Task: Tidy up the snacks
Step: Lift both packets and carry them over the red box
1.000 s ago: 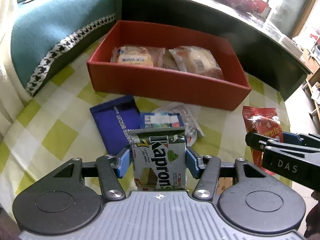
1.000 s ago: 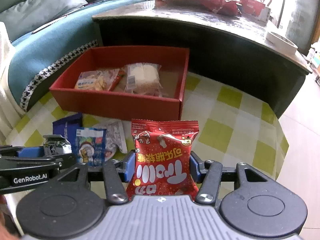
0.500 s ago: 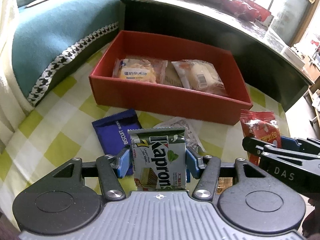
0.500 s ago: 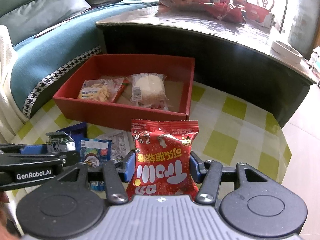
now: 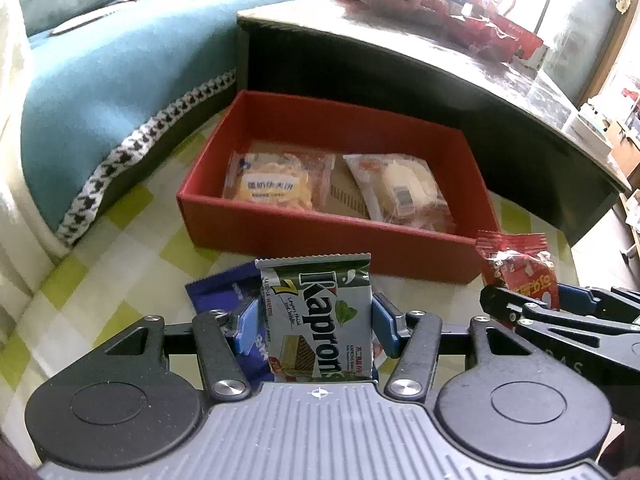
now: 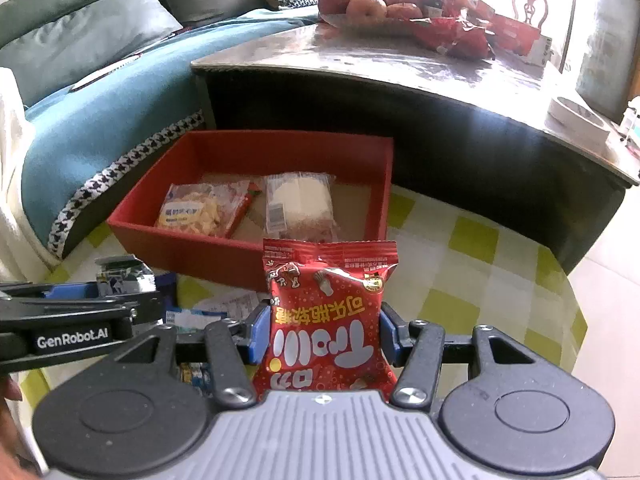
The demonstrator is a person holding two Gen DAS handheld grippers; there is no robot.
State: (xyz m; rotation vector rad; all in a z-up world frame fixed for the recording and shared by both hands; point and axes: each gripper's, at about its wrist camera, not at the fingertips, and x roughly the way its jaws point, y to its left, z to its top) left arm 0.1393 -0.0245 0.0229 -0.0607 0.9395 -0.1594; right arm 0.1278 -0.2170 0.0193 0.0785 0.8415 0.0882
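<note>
My left gripper (image 5: 316,320) is shut on a green-and-silver Kapron's wafer pack (image 5: 318,316), held upright above the checked cloth. My right gripper (image 6: 322,330) is shut on a red candy bag (image 6: 326,320), also held upright. The red box (image 5: 320,236) lies ahead of both, with two wrapped pastries inside: a yellow one (image 5: 274,186) on the left and a pale one (image 5: 400,192) on the right. The right gripper with the red bag shows at the right edge of the left wrist view (image 5: 520,276). The left gripper shows at the left of the right wrist view (image 6: 120,280).
A purple biscuit pack (image 5: 224,292) and a blue-and-white packet (image 6: 196,316) lie on the green-checked cloth (image 6: 460,280) in front of the box. A dark coffee table (image 6: 440,120) with fruit and red packs stands behind the box. A teal sofa (image 5: 112,80) is on the left.
Both grippers have risen and moved a little closer to the red box, each still holding its snack. More of the coffee table top and the box's inside shows now.
</note>
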